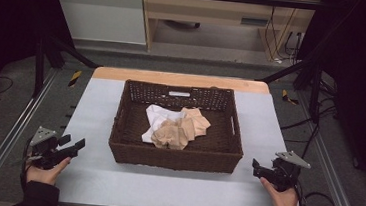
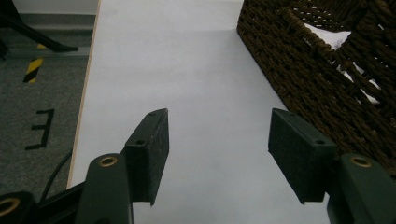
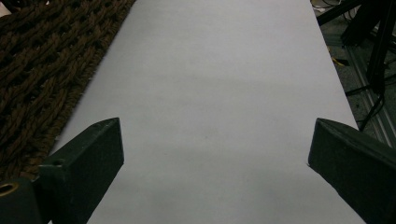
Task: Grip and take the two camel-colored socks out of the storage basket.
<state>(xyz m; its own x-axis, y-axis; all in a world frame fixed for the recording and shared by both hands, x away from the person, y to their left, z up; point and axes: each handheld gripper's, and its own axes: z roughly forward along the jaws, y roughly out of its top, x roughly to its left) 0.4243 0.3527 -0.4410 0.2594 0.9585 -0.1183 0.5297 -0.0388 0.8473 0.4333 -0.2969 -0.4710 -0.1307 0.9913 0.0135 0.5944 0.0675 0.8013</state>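
Observation:
A dark brown wicker basket (image 1: 131,153) stands in the middle of the white table (image 1: 163,186). Inside it lie a crumpled white cloth (image 1: 155,116) and tan cloths (image 1: 181,130) bunched together. My left gripper (image 1: 73,144) rests at the table's left edge, held by a hand, jaws open with nothing between them (image 2: 217,133). The basket's woven wall (image 2: 317,79) is just to its right. My right gripper (image 1: 256,167) sits at the table's right front, jaws spread wide over bare table (image 3: 215,149), the basket's wall (image 3: 42,70) at its left.
Metal frame rails (image 1: 13,123) run along both sides of the table. Cables (image 1: 320,203) lie on the grey floor at the right. A wooden strip (image 1: 180,78) borders the table's far edge. Bare table lies in front of the basket.

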